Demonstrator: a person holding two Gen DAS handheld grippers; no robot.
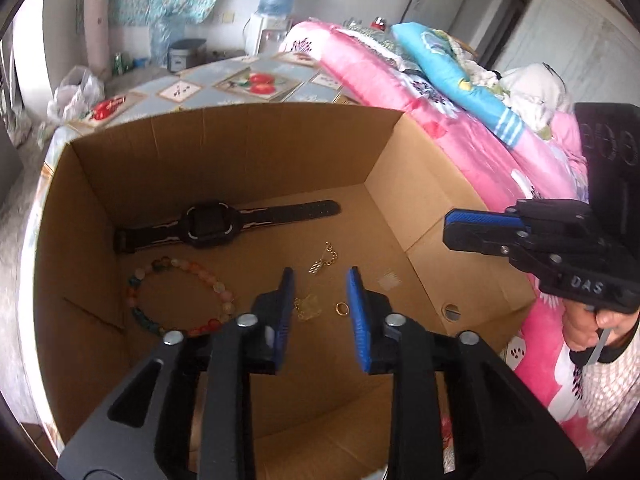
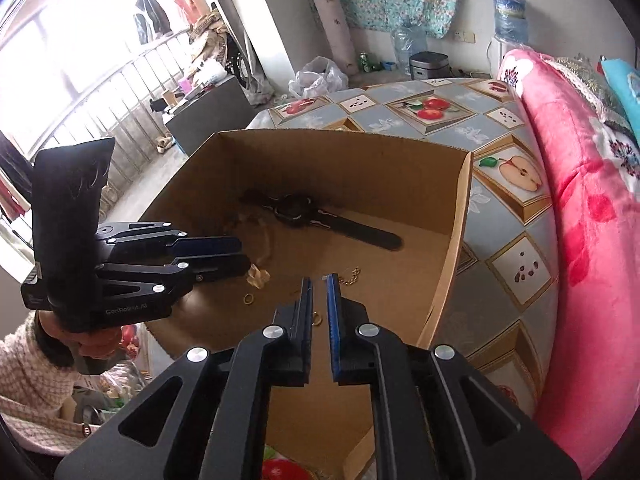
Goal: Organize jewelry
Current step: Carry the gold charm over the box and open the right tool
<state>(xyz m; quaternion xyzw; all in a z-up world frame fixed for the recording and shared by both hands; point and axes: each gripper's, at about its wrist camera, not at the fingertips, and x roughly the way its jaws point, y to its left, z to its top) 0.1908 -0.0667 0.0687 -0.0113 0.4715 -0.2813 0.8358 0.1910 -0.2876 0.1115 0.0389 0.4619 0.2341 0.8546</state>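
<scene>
An open cardboard box (image 1: 224, 148) holds the jewelry. A black watch (image 1: 208, 222) lies along its far wall, and a bracelet of coloured beads (image 1: 176, 300) lies at the near left. A gold chain with a charm (image 1: 324, 260), a gold pendant (image 1: 306, 308) and a small gold ring (image 1: 342, 309) rest on the box floor. My left gripper (image 1: 320, 276) hovers over the pendant and ring, open and empty. My right gripper (image 2: 320, 280) hangs above the box's near right side, its jaws slightly apart with nothing between them. In the right wrist view the watch (image 2: 294, 208), the ring (image 2: 248, 299) and the left gripper (image 2: 245, 255) also show.
The box stands on a table with a fruit-patterned cloth (image 2: 500, 216). A pink quilt (image 1: 460, 148) and blue pillow (image 1: 452, 60) are piled along the right. A person's hand (image 1: 592, 320) holds the right gripper (image 1: 446, 229). A water dispenser (image 1: 268, 20) stands behind.
</scene>
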